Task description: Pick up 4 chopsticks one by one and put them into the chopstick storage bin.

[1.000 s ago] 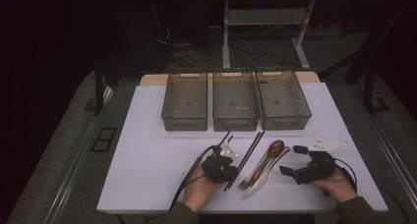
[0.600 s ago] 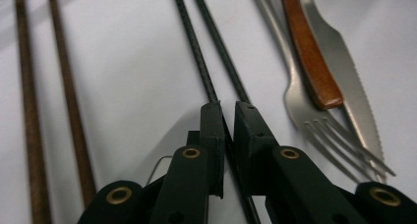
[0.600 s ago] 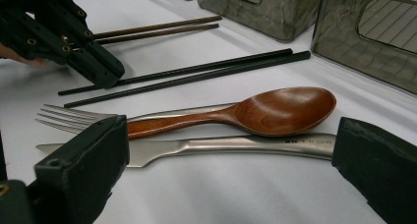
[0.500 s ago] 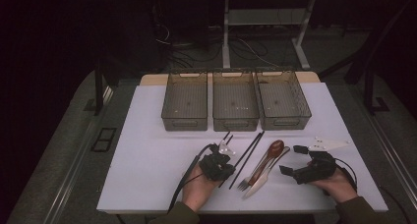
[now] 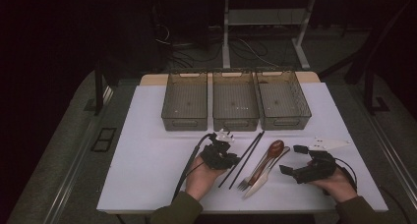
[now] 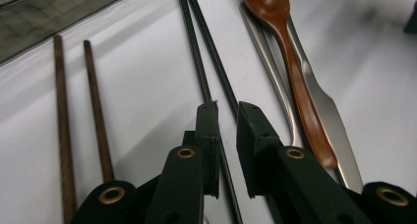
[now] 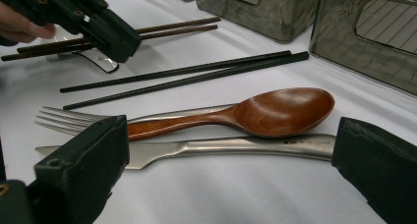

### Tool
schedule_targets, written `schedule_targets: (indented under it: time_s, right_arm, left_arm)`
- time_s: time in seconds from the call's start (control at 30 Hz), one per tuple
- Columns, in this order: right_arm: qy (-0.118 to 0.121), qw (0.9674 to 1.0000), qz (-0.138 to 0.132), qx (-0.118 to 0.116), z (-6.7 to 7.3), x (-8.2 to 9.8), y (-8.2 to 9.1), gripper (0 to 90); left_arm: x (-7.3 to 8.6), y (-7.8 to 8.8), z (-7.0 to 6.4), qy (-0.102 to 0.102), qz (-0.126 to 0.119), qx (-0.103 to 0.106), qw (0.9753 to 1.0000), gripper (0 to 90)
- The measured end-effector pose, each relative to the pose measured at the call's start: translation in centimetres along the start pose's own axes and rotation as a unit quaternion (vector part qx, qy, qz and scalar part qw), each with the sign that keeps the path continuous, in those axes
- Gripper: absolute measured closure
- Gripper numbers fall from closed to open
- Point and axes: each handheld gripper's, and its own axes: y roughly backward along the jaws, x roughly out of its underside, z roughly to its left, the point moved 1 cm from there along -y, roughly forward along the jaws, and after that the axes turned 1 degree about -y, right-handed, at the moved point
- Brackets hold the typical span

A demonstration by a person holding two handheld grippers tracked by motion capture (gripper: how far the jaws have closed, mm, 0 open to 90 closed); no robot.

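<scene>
While nearly closed on nothing, left gripper [image 6: 226,111] over black chopsticks [image 6: 206,62], brown chopsticks [image 6: 78,121] beside

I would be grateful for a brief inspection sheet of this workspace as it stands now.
Surface: white table top, bare in front.
Job's things: black chopsticks, brown chopsticks, wooden spoon, fork and knife lying flat; three clear bins in a row beyond.
Clutter: nothing seen.
Grippers: left gripper over the black chopsticks, jaws narrowly apart and just opening slightly, one stick passing between them, not pinched; right gripper wide open beside the knife.
Cables: left cable trails across the surface.
Surroundings: dark room, metal stand behind.
</scene>
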Motion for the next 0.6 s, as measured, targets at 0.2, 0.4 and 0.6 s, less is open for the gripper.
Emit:
schedule_targets:
  time_s: [0.2,0.4,0.6]
  right_arm:
    - [0.000,1.0000,0.000,0.001,-0.1,0.0,0.0,0.8]
    - [0.000,1.0000,0.000,0.001,-0.1,0.0,0.0,0.8]
    - [-0.001,1.0000,0.000,0.001,-0.1,0.0,0.0,0.8]
  left_arm:
    - [-0.6,-1.5,0.0,0.002,0.007,-0.004,1.0000,79.1]
    - [-0.7,-2.4,0.1,0.009,0.010,-0.010,0.9999,79.6]
    - [-0.6,-3.0,0.0,-0.006,0.023,-0.025,0.9994,81.7]
